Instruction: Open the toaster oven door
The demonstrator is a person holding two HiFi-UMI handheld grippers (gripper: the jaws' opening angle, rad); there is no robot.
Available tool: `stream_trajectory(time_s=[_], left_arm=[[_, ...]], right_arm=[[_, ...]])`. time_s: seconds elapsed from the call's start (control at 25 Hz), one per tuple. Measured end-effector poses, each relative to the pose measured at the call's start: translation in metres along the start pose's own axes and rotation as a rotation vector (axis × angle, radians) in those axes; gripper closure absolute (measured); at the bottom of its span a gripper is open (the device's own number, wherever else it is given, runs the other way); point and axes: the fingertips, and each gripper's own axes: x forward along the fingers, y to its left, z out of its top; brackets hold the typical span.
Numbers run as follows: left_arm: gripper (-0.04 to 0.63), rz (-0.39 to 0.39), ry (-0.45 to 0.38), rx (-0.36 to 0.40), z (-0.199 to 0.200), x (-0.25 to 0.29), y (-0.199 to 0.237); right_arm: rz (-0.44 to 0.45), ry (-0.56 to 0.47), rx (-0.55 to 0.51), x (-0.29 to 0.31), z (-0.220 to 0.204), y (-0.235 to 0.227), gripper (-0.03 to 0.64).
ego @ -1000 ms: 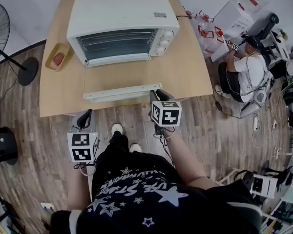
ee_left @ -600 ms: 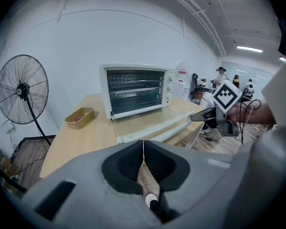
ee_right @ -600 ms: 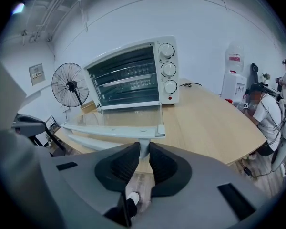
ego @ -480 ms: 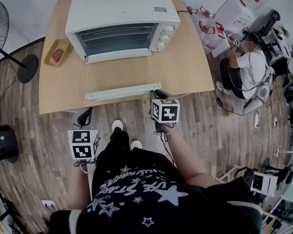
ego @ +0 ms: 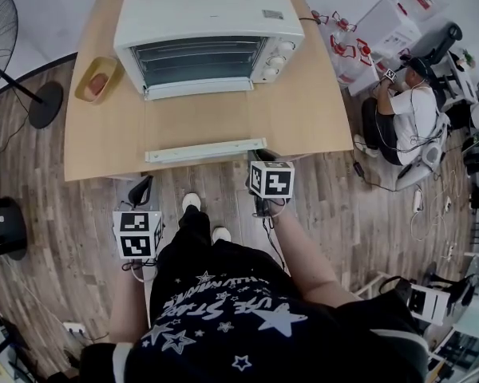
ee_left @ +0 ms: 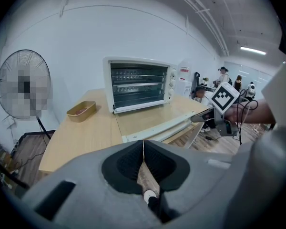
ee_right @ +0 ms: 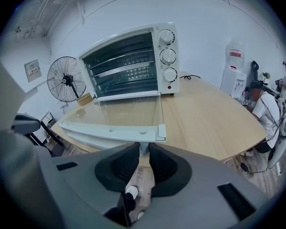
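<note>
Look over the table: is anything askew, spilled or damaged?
Nothing stands out. The toaster oven sits square, its door lies open flat, and the right gripper fingers hold the handle.

fig.: from the front i find the door point(ego: 199, 122) lying flat over the table's point(ego: 303, 102) middle, its handle point(ego: 205, 150) along the near edge, barring a low straight reach. right of the door, bare wood gives a free lane beside the toaster oven point(ego: 199, 6). on the left a dish point(ego: 86, 96) narrows the lane. the oven mouth stands open above.
</note>
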Motion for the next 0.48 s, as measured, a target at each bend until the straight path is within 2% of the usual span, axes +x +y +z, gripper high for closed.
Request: stream_trajectory(time_s=[0.48], left_arm=[[0.574, 0.023, -0.012, -0.004, 0.0011, -0.0053, 0.0025]], right_arm=[[-0.016, 0.016, 0.003, 0.0068, -0.008, -0.0043, 0.549]])
